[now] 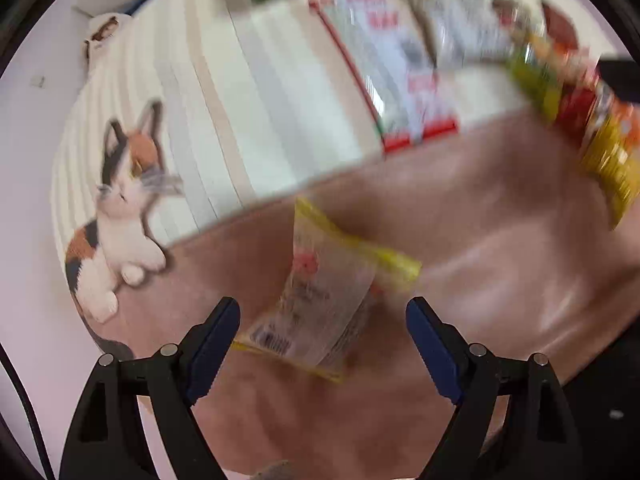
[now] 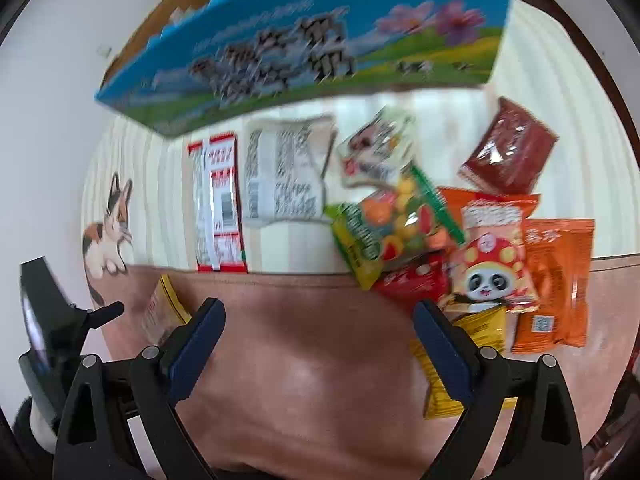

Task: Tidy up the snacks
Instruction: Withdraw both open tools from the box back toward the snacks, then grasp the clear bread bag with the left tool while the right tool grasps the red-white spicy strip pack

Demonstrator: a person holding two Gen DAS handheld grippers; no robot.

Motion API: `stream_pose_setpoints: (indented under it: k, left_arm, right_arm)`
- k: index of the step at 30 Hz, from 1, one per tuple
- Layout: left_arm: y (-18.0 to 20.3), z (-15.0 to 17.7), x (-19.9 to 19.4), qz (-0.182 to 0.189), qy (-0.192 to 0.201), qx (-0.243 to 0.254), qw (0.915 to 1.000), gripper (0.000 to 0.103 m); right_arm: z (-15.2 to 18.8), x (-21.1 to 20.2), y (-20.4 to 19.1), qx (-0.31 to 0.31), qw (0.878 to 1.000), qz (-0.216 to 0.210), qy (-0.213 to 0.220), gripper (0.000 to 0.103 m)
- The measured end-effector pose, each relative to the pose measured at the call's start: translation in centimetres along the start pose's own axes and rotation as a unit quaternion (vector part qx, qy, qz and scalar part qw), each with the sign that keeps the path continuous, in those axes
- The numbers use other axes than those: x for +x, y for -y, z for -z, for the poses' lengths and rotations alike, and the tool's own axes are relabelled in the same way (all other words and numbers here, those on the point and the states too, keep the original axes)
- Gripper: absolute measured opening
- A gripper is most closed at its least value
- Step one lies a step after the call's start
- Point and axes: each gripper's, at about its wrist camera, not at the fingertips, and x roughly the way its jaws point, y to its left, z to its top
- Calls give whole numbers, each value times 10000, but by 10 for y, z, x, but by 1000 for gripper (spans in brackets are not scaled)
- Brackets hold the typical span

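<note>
Your left claw was released over one clear, yellow-edged snack packet on the brown tabletop. Your right claw gaped empty; two orange packets lay far right, print too blurred to read.

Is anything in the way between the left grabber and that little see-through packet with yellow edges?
Nothing visible blocks it. The left gripper is open, and the clear yellow-edged packet lies on the brown mat right ahead, its near end already between the fingers. The other snacks sit farther off by the blue box.
</note>
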Motion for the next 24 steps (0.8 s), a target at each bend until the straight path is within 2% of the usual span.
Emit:
stream_pose_setpoints:
  k: [4, 6, 7, 8, 10, 12, 13, 14, 16, 18, 24]
  left_arm:
    - [-1, 2, 27, -144, -258, 29, 9996, 85]
    - [-10, -1, 34, -90, -274, -281, 9992, 72]
    - [-21, -3, 34, 165, -261, -662, 9973, 61]
    - [-31, -5, 33, 364, -272, -1007, 9939, 58]
    - [-54, -6, 33, 691, -238, -1735, 9821, 58]
    - [-78, -5, 33, 924, -153, -2449, 9650, 58]
    - [-89, -3, 34, 1090, -126, -2806, 9535, 58]
    - [-97, -1, 37, 1259, -123, -3041, 9442, 58]
    - [-102, 2, 42, 1518, -185, -3262, 9329, 58]
    - [-100, 6, 45, 1620, -225, -3278, 9305, 58]
    - [-92, 15, 64, 1628, -419, -3188, 9328, 59]
  right_arm:
    - [4, 12, -16, -187, 9997, 61, -150, 97]
    - [4, 18, -26, -288, 9994, 92, -191, 97]
    - [2, 19, -29, -324, 9992, 104, -202, 97]
    - [1, 21, -32, -372, 9990, 116, -203, 97]
    - [-2, 24, -41, -427, 9988, 118, -209, 97]
    - [-7, 28, -52, -475, 9987, 20, -202, 97]
    - [-11, 31, -59, -487, 9986, -33, -178, 97]
    - [-14, 33, -64, -499, 9986, -64, -174, 96]
    - [-26, 46, -78, -510, 9984, -177, -174, 91]
    - [-38, 61, -91, -534, 9981, -207, -232, 81]
    - [-68, 107, -114, -406, 9989, 135, -213, 78]
